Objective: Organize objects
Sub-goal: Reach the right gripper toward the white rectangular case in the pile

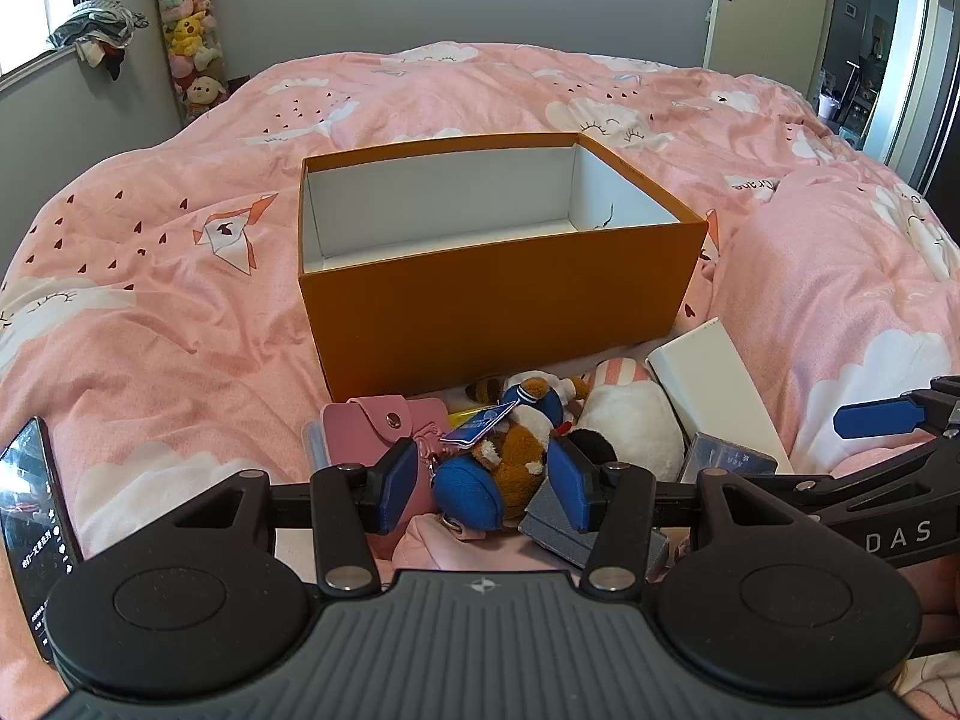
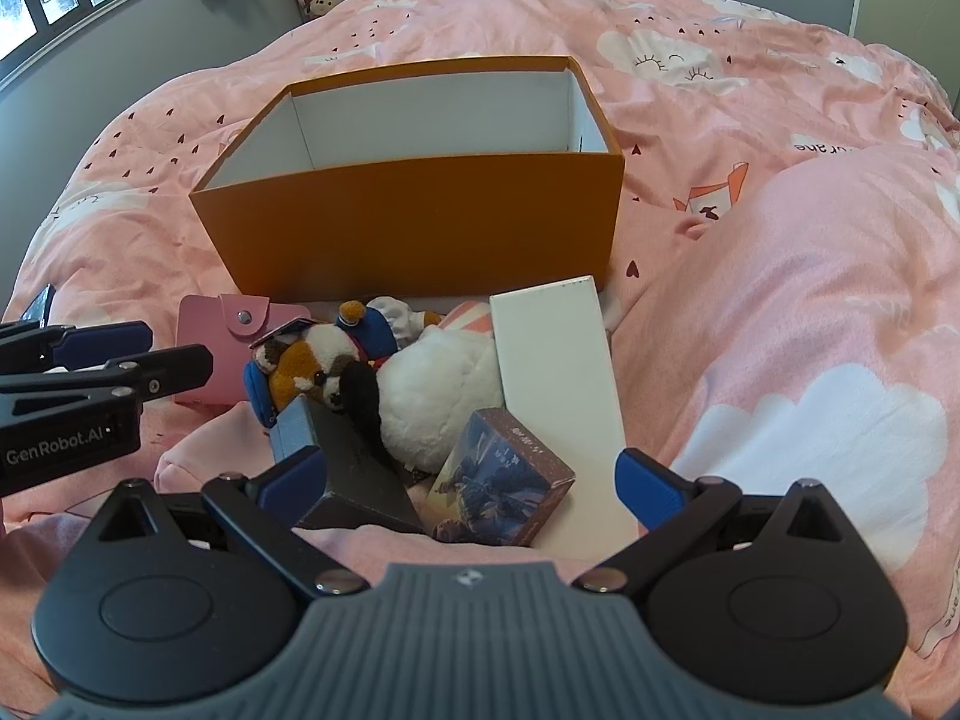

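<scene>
An empty orange box (image 1: 498, 294) (image 2: 414, 222) stands open on the pink bed. In front of it lies a pile: a pink card wallet (image 1: 384, 426) (image 2: 222, 336), a brown-and-white plush dog with blue parts (image 1: 510, 456) (image 2: 318, 360), a white plush (image 1: 630, 426) (image 2: 438, 396), a white box (image 1: 714, 390) (image 2: 558, 360), a small dark printed box (image 2: 498, 480) and a grey box (image 2: 354, 468). My left gripper (image 1: 483, 483) is open, its fingers on either side of the plush dog. My right gripper (image 2: 471, 480) is open wide around the printed box.
A phone (image 1: 33, 516) lies on the duvet at the left. The pink duvet (image 2: 780, 300) bulges at the right of the pile. A column of plush toys (image 1: 189, 30) stands in the far corner by the window. A door (image 1: 768, 0) is at the back right.
</scene>
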Demonstrator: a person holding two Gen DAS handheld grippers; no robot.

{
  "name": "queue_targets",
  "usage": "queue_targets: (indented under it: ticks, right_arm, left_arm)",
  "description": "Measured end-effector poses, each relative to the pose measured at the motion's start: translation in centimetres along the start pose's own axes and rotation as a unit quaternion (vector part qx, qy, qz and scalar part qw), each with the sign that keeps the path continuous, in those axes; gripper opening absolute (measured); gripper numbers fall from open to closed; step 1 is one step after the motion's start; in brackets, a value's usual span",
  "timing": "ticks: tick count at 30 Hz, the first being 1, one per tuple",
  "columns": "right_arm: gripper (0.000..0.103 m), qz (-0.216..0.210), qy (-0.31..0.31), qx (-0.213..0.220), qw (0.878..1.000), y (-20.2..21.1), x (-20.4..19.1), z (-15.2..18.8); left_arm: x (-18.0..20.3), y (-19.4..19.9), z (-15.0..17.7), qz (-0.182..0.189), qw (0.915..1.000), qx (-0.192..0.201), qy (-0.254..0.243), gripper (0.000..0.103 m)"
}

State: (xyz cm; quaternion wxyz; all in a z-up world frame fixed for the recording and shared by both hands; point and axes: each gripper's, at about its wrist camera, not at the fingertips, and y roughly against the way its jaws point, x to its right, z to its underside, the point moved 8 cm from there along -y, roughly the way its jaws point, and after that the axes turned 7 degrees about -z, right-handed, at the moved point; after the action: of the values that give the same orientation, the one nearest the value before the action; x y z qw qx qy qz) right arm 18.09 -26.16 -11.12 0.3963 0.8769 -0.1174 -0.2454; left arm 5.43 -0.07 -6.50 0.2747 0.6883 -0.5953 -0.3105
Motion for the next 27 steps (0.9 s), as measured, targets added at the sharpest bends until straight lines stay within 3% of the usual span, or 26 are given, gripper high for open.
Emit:
queue_targets:
  ticks: [12,18,20,22,26,27]
  right_arm:
    - [0.102,-0.001,-0.004,0.0,1.0,0.1,0.1,0.0]
    - [0.102,0.003,-0.019,0.0,1.0,0.3,1.1,-0.3]
    - [0.096,0.012,-0.028,0.007,1.0,0.7,1.9,-0.5]
    - [0.082,0.02,-0.032,0.006,0.999,0.9,2.8,-0.8]
    - [0.072,0.022,-0.05,-0.003,0.999,0.7,4.7,-1.2]
    - [0.065,0.019,-0.053,-0.008,0.998,0.5,5.0,-1.2]
  left_arm:
    - [0.0,-0.1,0.0,0.001,1.0,-0.001,-0.002,0.06]
    - [0.3,0.1,0.1,0.02,0.9998,0.004,0.0,0.059]
    - [0.4,0.0,0.1,0.029,0.9996,0.001,0.0,0.057]
    - [0.4,-0.2,0.1,0.038,0.9993,-0.004,0.001,0.053]
    - [0.3,-0.6,-0.3,0.049,0.9987,-0.011,0.0,0.048]
    - [0.4,-0.7,-0.4,0.051,0.9986,-0.012,-0.003,0.047]
